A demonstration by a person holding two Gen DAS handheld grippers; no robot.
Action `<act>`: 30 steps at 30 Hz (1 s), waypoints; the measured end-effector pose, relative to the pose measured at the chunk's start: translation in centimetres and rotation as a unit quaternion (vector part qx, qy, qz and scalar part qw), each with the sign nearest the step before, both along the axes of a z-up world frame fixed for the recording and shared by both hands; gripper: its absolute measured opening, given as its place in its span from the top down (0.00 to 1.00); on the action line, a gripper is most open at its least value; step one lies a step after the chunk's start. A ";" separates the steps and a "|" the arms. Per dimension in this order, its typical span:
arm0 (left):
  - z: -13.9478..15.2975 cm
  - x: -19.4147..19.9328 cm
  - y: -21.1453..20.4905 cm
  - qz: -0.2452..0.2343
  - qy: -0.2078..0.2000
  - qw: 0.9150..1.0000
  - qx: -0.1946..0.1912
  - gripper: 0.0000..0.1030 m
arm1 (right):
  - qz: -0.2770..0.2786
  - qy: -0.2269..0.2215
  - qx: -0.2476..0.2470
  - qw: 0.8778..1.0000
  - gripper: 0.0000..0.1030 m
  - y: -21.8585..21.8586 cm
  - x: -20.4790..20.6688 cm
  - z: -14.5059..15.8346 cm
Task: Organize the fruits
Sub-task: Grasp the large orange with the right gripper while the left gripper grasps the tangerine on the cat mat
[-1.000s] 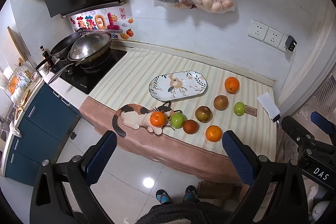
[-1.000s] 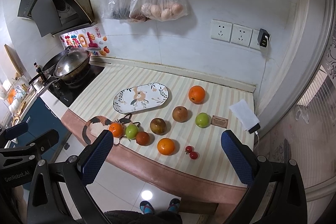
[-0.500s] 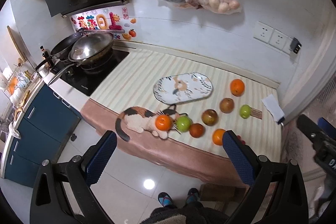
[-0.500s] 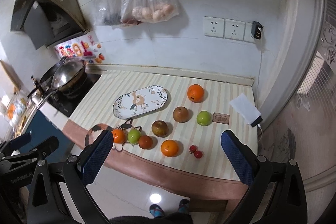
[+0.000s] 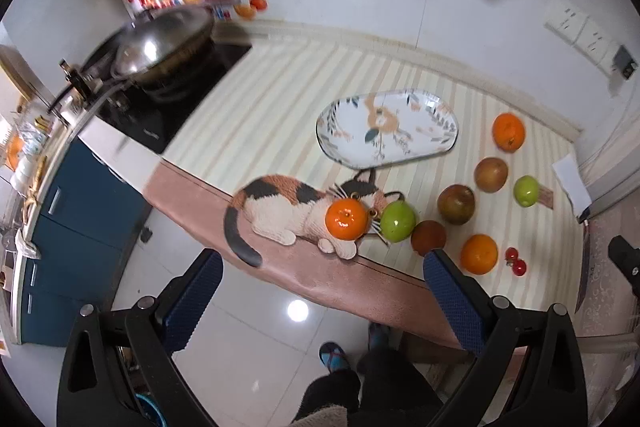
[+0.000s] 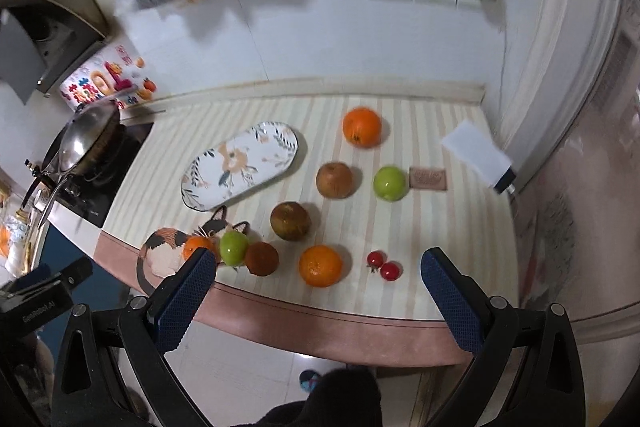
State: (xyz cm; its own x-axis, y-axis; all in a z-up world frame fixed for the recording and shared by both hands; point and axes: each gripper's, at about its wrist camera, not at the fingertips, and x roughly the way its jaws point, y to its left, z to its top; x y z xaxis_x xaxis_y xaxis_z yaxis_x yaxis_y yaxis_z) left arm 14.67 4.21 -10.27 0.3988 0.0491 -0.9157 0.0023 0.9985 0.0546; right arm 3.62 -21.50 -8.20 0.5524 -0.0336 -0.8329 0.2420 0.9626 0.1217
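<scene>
My left gripper (image 5: 322, 285) hangs in front of the counter with its blue fingers spread wide and nothing between them; my right gripper (image 6: 318, 285) is likewise spread and empty, near the counter's front edge. On the striped cloth (image 6: 440, 227) the fruit lies scattered: a near orange (image 6: 320, 265) between my right fingers, two cherry tomatoes (image 6: 383, 265) touching each other just right of it, a dark red fruit (image 6: 261, 258), a green apple (image 6: 233, 247) and a small orange (image 5: 346, 219) in a row on the cat mat (image 5: 280, 211). Farther back sit two brown fruits (image 6: 291, 221), another green apple (image 6: 390, 183) and a far orange (image 6: 361, 127). The oval plate (image 6: 240, 165) lies bare, left of them.
</scene>
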 end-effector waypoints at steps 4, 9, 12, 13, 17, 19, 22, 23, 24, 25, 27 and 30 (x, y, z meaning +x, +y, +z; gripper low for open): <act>-2.9 2.8 -0.5 0.001 0.039 0.999 0.002 0.00 | -0.010 0.025 0.014 1.000 0.00 -2.0 4.3 -2.3; -7.8 6.3 0.1 0.039 0.105 0.994 -0.001 0.00 | -0.017 0.058 0.029 0.998 0.00 -4.9 11.3 -5.5; -11.2 8.2 0.4 0.063 0.146 0.987 -0.001 0.01 | -0.020 0.079 0.035 0.996 0.00 -6.8 16.2 -7.9; -12.1 8.8 0.3 0.069 0.157 0.985 -0.001 0.01 | -0.022 0.085 0.036 0.995 0.00 -7.3 17.4 -8.5; -15.7 10.9 0.2 0.094 0.202 0.975 -0.008 0.01 | -0.031 0.106 0.043 0.993 0.00 -9.3 23.3 -11.6; -17.0 11.5 0.1 0.106 0.216 0.971 -0.008 0.01 | -0.038 0.114 0.044 0.992 0.00 -10.2 25.9 -13.2; -18.3 12.3 0.4 0.124 0.233 0.964 -0.011 0.01 | -0.052 0.130 0.033 0.990 0.00 -11.6 29.6 -15.7; -18.6 12.5 0.4 0.129 0.236 0.963 -0.011 0.01 | -0.056 0.135 0.030 0.989 0.00 -12.1 30.5 -16.5; -18.9 12.7 0.5 0.134 0.239 0.962 -0.012 0.01 | -0.060 0.142 0.027 0.988 0.00 -12.5 31.5 -17.3; -19.1 12.8 0.7 0.141 0.242 0.960 -0.014 0.01 | -0.064 0.149 0.026 0.986 0.00 -13.0 32.5 -18.2; -19.6 13.0 0.9 0.150 0.250 0.956 -0.019 0.01 | -0.074 0.166 0.023 0.983 0.01 -13.9 34.3 -20.1; -20.2 13.4 0.9 0.156 0.258 0.953 -0.029 0.01 | -0.081 0.193 0.048 0.977 0.09 -15.1 36.1 -23.0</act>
